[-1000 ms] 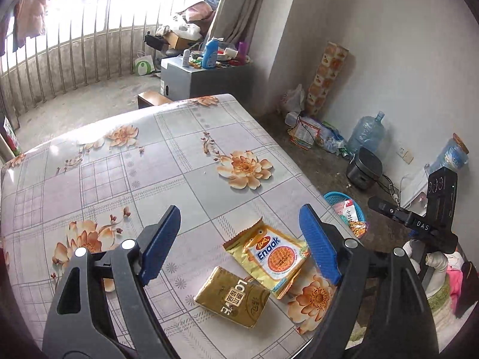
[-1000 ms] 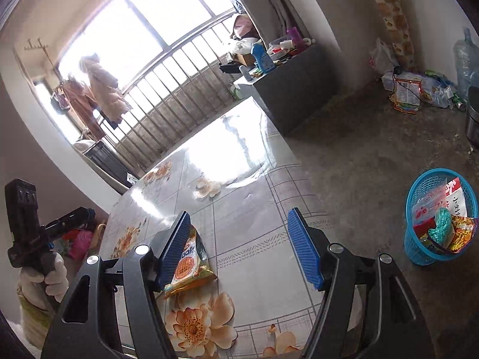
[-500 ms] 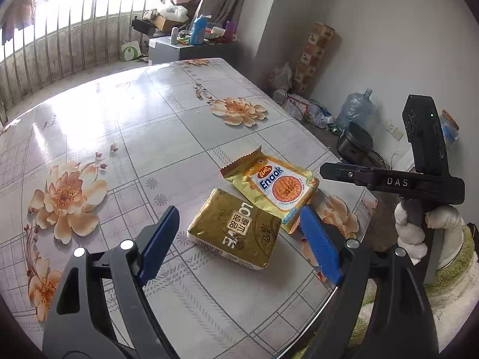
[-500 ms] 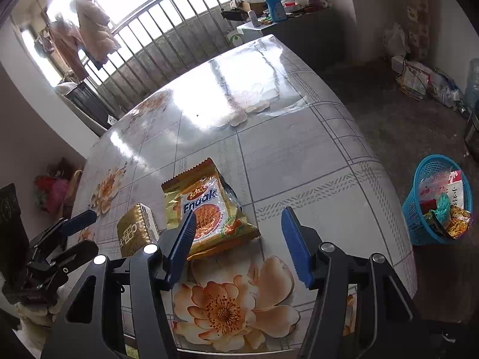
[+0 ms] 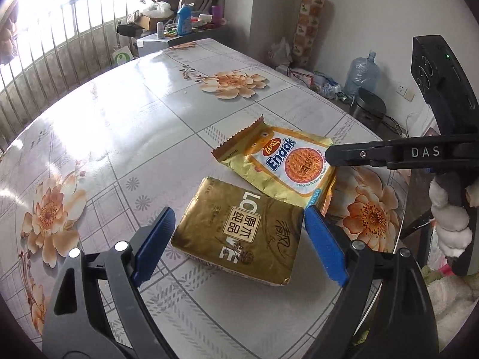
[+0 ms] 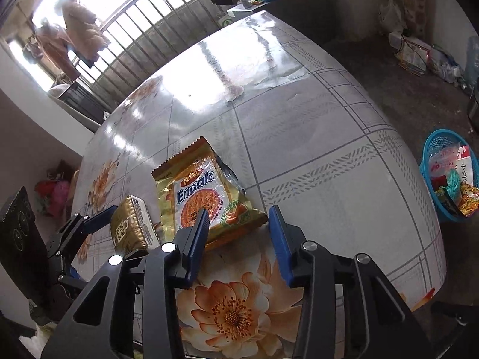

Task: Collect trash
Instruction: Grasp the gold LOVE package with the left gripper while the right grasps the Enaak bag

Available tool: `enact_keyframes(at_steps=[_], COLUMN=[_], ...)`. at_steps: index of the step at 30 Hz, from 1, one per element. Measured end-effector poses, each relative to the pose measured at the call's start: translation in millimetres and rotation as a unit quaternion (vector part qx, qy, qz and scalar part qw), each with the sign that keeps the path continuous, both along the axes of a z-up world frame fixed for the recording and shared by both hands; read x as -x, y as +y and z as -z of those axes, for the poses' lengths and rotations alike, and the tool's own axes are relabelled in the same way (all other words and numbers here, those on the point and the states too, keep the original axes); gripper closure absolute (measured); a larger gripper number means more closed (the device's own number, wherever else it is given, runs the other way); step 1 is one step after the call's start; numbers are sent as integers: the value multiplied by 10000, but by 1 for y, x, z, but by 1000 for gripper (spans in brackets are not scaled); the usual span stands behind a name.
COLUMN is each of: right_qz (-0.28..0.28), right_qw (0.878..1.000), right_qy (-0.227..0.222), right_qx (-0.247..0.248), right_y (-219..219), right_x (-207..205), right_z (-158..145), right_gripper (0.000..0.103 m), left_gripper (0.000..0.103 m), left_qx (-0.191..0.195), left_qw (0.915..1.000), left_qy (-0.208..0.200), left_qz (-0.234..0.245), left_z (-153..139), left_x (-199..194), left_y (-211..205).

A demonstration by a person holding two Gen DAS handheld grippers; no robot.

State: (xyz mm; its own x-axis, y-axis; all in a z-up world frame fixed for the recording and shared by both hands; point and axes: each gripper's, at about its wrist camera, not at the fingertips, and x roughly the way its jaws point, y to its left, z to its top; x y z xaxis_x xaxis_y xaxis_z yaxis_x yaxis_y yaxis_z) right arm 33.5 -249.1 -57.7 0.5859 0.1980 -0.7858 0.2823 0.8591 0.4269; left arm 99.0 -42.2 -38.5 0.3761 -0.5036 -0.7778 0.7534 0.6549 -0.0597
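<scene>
Sunlit from a barred window, the glossy round table with its orange flower-print cover [image 5: 125, 125] carries two pieces of trash near its edge: a crinkled yellow Enaak noodle-snack wrapper [image 5: 284, 161] and, touching its lower corner, a flat gold foil packet with white lettering [image 5: 239, 227]. Around the gold packet the left gripper [image 5: 236, 233] stands wide, its blue pads on either side and clear of the foil. At the wrapper's near edge the right gripper [image 6: 236, 230] is closing, with that edge between its blue pads but not yet pinched. On the concrete floor beside the table sits a blue plastic basket [image 6: 434, 149] with wrappers in it.
</scene>
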Motion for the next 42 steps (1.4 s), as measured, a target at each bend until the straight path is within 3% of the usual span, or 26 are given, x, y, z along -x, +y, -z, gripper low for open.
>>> enact_keyframes(at_steps=[6,23,42], right_qz=[-4,-35,281], right_qw=[9999,9948,9952], right_qy=[1,74,16], right_qx=[167,1015,937], right_y=[1,17,-1], right_x=[-4,-14,-2], right_z=[-2,-5,-8], right_gripper=[67,79,85], left_gripper=[19,20,21], left_qx=[-181,-309,-255], left_qw=[9997,9993,9994], left_qy=[147,17,29], left_qz=[-89,-203,-244], left_z=[8,10,10], left_x=[-4,-3,-2], left_y=[-7,-15,-11])
